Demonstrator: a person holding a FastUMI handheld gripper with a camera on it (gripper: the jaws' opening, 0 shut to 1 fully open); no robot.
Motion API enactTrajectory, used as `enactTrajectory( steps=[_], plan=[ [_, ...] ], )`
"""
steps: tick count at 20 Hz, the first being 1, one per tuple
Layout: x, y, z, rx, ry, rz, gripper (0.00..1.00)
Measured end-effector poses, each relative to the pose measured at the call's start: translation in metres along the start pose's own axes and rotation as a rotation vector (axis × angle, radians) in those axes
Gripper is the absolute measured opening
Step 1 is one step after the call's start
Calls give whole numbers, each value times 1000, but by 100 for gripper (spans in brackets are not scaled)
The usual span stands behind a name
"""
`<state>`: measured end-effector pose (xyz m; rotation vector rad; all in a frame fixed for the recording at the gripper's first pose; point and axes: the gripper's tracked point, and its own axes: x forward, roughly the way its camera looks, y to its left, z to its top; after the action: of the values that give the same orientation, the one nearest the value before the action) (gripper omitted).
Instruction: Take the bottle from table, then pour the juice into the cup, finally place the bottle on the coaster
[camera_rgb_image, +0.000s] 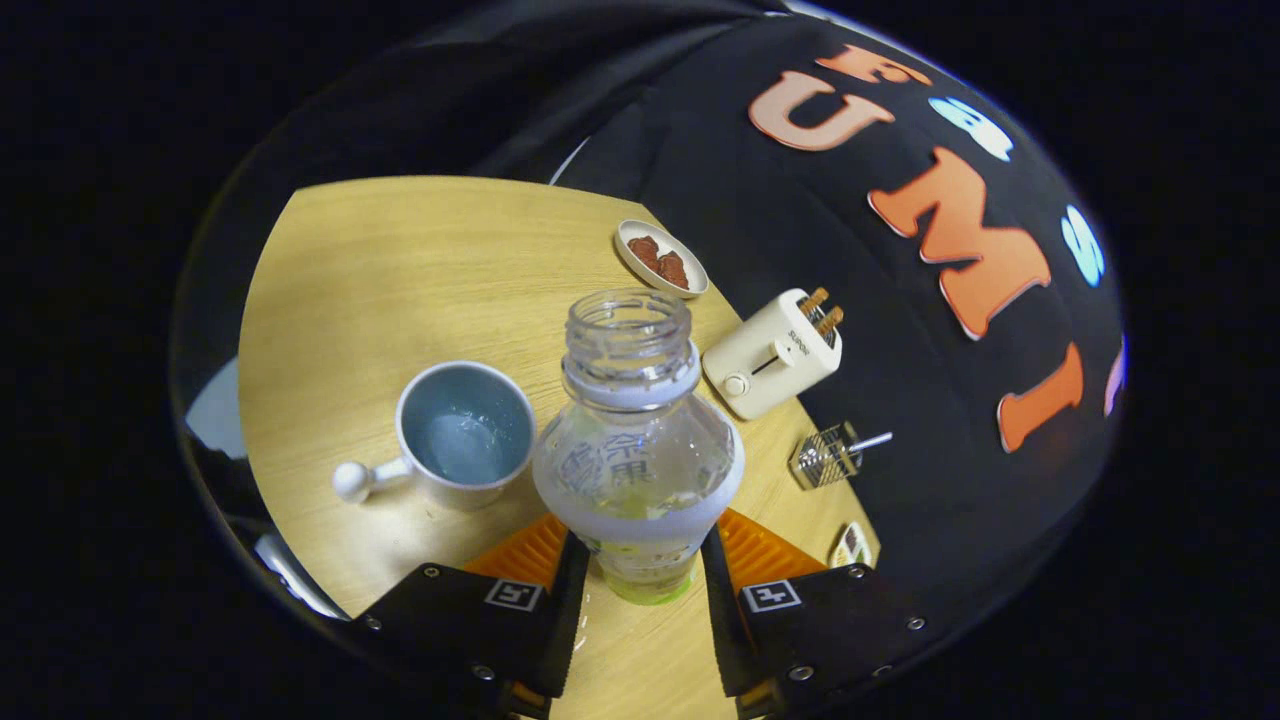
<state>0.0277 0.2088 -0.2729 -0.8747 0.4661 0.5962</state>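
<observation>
The gripper (640, 560) is clamped on the bottle (638, 440), both fingers pressing its lower body from either side. The bottle sits between the fingers, uncapped, its open neck pointing ahead and away from them. The cup (462, 436) stands on the table (400, 270) just beside the bottle, beyond the left finger, its handle turned away from the bottle. Beyond the bottle lie a toaster (772, 353), a small plate (661, 258) of brown food and a wire basket (826, 457).
</observation>
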Motion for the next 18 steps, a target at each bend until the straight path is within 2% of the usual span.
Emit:
enactTrajectory(
  steps=[8, 12, 18],
  plan=[
    [6, -40, 14, 369, -52, 25, 58],
    [15, -57, 15, 475, -69, 29, 58],
    [47, -84, 13, 597, -86, -13, 58]
  ],
)
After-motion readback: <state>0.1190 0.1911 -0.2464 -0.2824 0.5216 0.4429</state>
